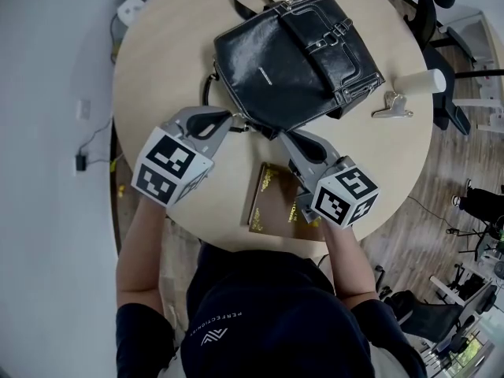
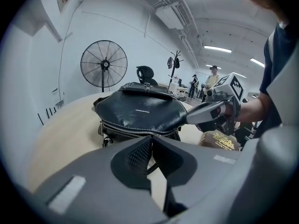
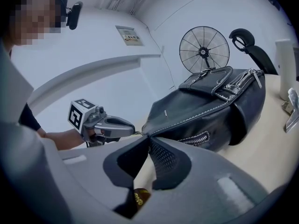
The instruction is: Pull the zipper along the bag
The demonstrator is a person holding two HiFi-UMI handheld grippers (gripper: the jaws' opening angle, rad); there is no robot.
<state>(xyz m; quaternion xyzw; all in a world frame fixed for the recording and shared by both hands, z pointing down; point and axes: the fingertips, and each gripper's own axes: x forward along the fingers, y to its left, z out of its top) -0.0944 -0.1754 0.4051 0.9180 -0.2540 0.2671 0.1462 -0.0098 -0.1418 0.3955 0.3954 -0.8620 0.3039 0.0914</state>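
- Where the head view looks down, a black leather handbag (image 1: pixel 291 61) lies in the upper middle of a round beige table (image 1: pixel 157 69). The left gripper (image 1: pixel 231 120) meets its lower-left corner and the right gripper (image 1: pixel 281 136) its lower edge. A brown booklet with gold print (image 1: pixel 272 199) lies below them. A white cup (image 1: pixel 419 81) and a metal clip (image 1: pixel 392 105) sit at the right.
- In the left gripper view, the jaws are pressed together just before the handbag's silver zipper (image 2: pixel 135 130), and the pads hide what they nip. The right gripper reaches in from the right.
- In the right gripper view, the jaws are pressed together on the handbag's near leather corner. At centre left, the left gripper's tips pinch a small zipper pull (image 3: pixel 137 133) at that same corner. A round black standing fan (image 3: pixel 204 49) stands behind.
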